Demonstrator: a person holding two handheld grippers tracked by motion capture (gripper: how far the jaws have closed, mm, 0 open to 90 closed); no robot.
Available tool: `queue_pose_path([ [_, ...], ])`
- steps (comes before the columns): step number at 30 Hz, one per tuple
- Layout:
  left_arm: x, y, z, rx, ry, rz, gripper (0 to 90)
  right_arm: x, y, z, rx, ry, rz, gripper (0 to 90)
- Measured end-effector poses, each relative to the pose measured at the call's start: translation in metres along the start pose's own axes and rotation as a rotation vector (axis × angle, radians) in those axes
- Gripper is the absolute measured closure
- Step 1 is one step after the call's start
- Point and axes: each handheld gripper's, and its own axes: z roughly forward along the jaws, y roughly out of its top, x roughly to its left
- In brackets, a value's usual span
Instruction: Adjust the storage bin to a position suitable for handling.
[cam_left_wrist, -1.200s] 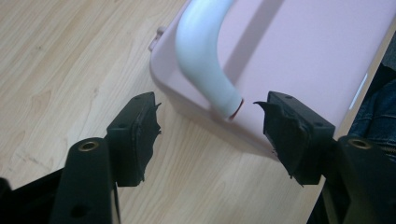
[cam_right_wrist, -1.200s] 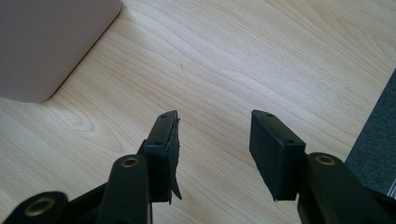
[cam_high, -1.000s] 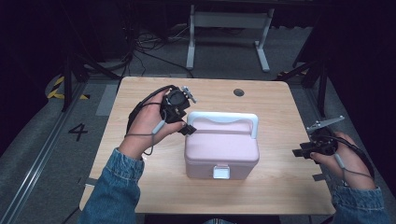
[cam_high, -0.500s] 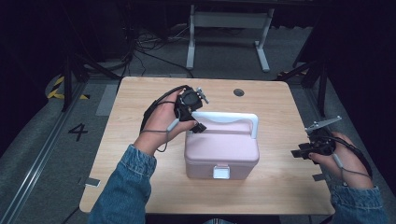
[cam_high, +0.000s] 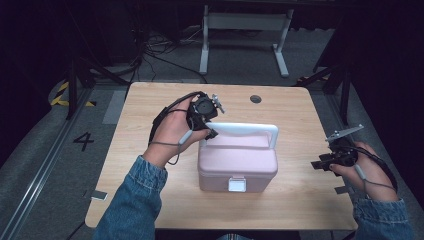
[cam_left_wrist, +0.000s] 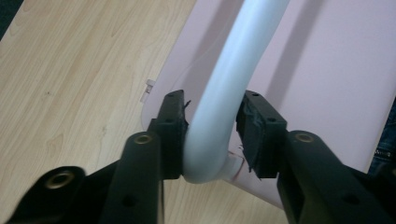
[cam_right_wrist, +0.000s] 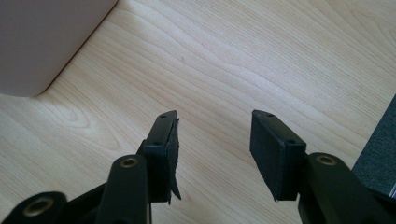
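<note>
Left claw (cam_left_wrist: 212, 135) has just been closing and its pads clamp the white handle (cam_left_wrist: 229, 88) at its bend; the handle's far end runs off-frame. The pink box (cam_high: 237, 162) sits mid-table (cam_high: 150, 165). Right claw (cam_right_wrist: 212, 149) gapes, holding nothing, well apart near the right edge.

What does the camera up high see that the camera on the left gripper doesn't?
The high view takes in the whole pink box with its white front latch, the right gripper open near the table's right edge, and the floor beyond. The left gripper view gives the close detail: the left gripper's jaws have just been closing and now sit on either side of the bend of the white handle, pads against it. Both views share that handle, the pink lid and the wooden tabletop.
</note>
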Motion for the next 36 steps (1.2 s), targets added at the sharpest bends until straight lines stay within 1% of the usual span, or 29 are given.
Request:
queue_pose_path([
  [1,-0.001,0.000,0.000,-0.008,-0.005,0.004,68.6,0.000,0.000,0.000,0.001,-0.001,-0.002,53.0],
  [2,-0.001,0.000,-0.001,-0.005,-0.008,0.006,69.1,0.000,0.000,0.000,0.002,-0.001,-0.001,53.0],
  [3,-0.002,0.000,-0.001,-0.003,-0.012,-0.004,69.4,0.000,0.000,0.000,0.001,0.000,-0.001,53.0],
  [4,-0.003,0.000,-0.001,-0.002,-0.009,-0.001,69.7,0.000,0.000,0.000,0.002,-0.002,-0.002,53.0],
  [5,-0.002,0.001,-0.002,0.003,-0.005,0.015,69.8,0.000,0.000,0.000,0.000,0.000,-0.001,53.0],
  [7,-0.004,0.001,-0.003,-0.007,0.000,0.011,70.2,-0.001,-0.001,0.000,-0.002,-0.003,0.003,53.0],
  [8,-0.003,0.002,-0.005,-0.010,0.001,0.019,70.3,-0.001,-0.001,0.000,0.000,-0.002,0.007,53.0],
  [9,-0.003,0.002,-0.006,-0.016,0.003,0.013,70.3,-0.001,-0.001,0.000,0.001,-0.002,0.007,53.0],
  [10,-0.002,0.003,-0.007,-0.020,0.007,0.023,70.4,-0.001,-0.001,0.000,0.000,-0.001,0.009,53.0],
  [11,-0.002,0.003,-0.007,-0.020,0.007,0.023,70.4,-0.001,-0.001,0.000,-0.001,-0.002,0.008,53.0],
  [12,-0.002,0.005,-0.010,-0.027,0.017,0.015,70.3,-0.001,-0.001,0.000,-0.004,-0.005,0.001,53.0],
  [13,-0.002,0.005,-0.010,-0.027,0.017,0.015,70.2,-0.001,-0.001,0.000,-0.004,-0.005,0.001,53.0],
  [14,-0.001,0.007,-0.014,-0.014,0.017,0.017,70.2,-0.001,-0.001,-0.001,-0.007,-0.004,0.002,53.0],
  [15,-0.001,0.007,-0.014,-0.014,0.017,0.017,70.1,-0.001,-0.001,-0.001,-0.007,-0.004,0.002,53.0],
  [16,0.000,0.009,-0.015,-0.027,0.019,0.012,70.0,-0.001,0.000,-0.001,-0.016,-0.005,0.001,53.0],
  [18,0.001,0.010,-0.016,-0.027,0.020,0.017,69.8,-0.001,-0.001,-0.002,-0.017,-0.006,0.006,53.2],
  [19,0.002,0.011,-0.017,-0.020,0.020,0.010,69.8,-0.001,-0.001,-0.002,-0.017,-0.006,0.006,53.2],
  [20,0.004,0.011,-0.017,-0.033,0.021,0.005,69.6,-0.001,-0.001,-0.002,-0.018,-0.007,0.004,53.3],
  [21,0.006,0.012,-0.019,-0.021,0.021,0.014,69.5,-0.001,-0.001,-0.003,-0.023,-0.007,0.003,53.6],
  [22,0.007,0.012,-0.018,-0.036,0.021,0.002,69.4,-0.001,-0.001,-0.003,-0.026,-0.008,0.003,54.0],
  [23,0.008,0.013,-0.019,-0.030,0.021,0.013,69.3,-0.002,-0.001,-0.003,-0.031,-0.011,-0.002,54.5],
  [24,0.009,0.014,-0.019,-0.035,0.024,0.003,69.3,-0.002,-0.001,-0.004,-0.034,-0.012,0.000,54.9],
  [25,0.011,0.014,-0.019,-0.041,0.021,0.002,69.2,-0.002,-0.001,-0.005,-0.046,-0.013,-0.003,55.5],
  [26,0.013,0.015,-0.020,-0.037,0.016,0.000,69.1,-0.001,-0.001,-0.006,-0.051,-0.009,-0.001,55.9],
  [27,0.014,0.015,-0.020,-0.046,0.014,-0.007,69.0,-0.001,-0.001,-0.007,-0.065,-0.005,-0.001,56.2],
  [30,0.020,0.017,-0.021,-0.053,0.010,-0.011,68.8,0.000,-0.002,-0.009,-0.086,0.000,0.008,57.1],
  [33,0.025,0.018,-0.022,-0.054,0.007,-0.021,68.5,0.001,-0.004,-0.011,-0.116,0.017,0.019,57.9],
  [34,0.027,0.019,-0.021,-0.066,0.005,-0.022,68.4,0.002,-0.004,-0.012,-0.124,0.016,0.019,58.2],
  [36,0.030,0.020,-0.022,-0.065,0.005,-0.032,68.2,0.003,-0.005,-0.012,-0.136,0.014,0.017,58.5],
])
